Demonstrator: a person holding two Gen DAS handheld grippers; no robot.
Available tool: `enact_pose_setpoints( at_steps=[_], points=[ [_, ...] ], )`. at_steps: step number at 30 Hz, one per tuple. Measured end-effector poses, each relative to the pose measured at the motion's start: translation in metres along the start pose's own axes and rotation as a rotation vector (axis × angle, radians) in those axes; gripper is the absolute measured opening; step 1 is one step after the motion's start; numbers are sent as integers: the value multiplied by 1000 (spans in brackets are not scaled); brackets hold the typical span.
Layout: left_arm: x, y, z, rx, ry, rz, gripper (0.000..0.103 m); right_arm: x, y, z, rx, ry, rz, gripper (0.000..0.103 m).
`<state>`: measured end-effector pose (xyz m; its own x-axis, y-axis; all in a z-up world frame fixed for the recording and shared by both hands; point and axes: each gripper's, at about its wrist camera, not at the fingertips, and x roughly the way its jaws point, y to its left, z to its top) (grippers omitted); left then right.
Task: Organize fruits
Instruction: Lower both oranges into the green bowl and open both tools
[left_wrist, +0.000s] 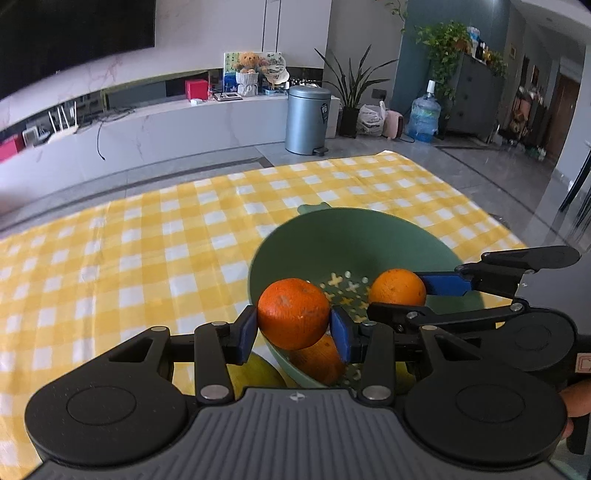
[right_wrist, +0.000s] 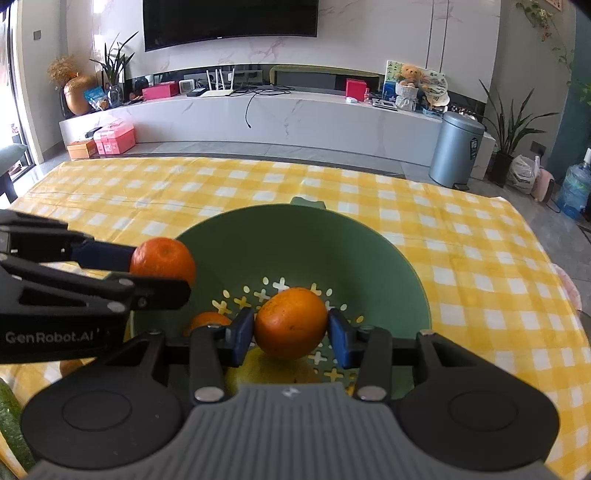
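Note:
A green colander bowl (left_wrist: 332, 236) (right_wrist: 295, 236) stands on the yellow checked cloth. My left gripper (left_wrist: 293, 326) is shut on an orange (left_wrist: 293, 314) over the bowl's near left rim. My right gripper (right_wrist: 291, 334) is shut on a second orange (right_wrist: 290, 323), held above the holes in the bowl's bottom. Each wrist view shows the other gripper: the right gripper (left_wrist: 399, 297) with its orange (left_wrist: 397, 288), the left gripper (right_wrist: 159, 271) with its orange (right_wrist: 162, 260). A third orange (left_wrist: 321, 358) (right_wrist: 208, 319) lies inside the bowl.
A yellow fruit (left_wrist: 255, 373) (right_wrist: 266, 369) lies low by the bowl, partly hidden behind the fingers. A green cucumber (right_wrist: 11, 424) lies at the near left on the table cloth (right_wrist: 461, 258). A hand (left_wrist: 576, 402) shows at the right edge.

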<state>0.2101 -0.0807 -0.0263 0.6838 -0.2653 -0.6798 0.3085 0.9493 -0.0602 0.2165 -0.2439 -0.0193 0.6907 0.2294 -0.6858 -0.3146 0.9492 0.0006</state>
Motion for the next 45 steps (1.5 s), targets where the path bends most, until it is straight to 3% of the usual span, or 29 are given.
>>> enact_pose_setpoints(
  at_steps=[6, 12, 20, 30, 36, 40, 45],
  points=[
    [4, -1, 6, 29, -7, 5, 48, 12, -6, -1, 7, 1, 13, 41],
    [15, -16, 11, 154, 24, 10, 48, 14, -16, -3, 57, 5, 11, 41],
    [32, -25, 5, 211, 87, 12, 48, 19, -21, -4, 88, 10, -1, 41],
    [32, -34, 0, 258, 87, 65, 55, 20, -23, -7, 78, 0, -26, 42],
    [20, -38, 0, 259, 47, 106, 61, 13, -28, -7, 125, -35, -22, 50],
    [3, -35, 4, 227, 25, 90, 68, 6, -30, -8, 165, -71, -14, 60],
    [-19, -27, 4, 176, 26, 92, 68, -6, -28, -11, 200, -115, 1, 67]
  ],
)
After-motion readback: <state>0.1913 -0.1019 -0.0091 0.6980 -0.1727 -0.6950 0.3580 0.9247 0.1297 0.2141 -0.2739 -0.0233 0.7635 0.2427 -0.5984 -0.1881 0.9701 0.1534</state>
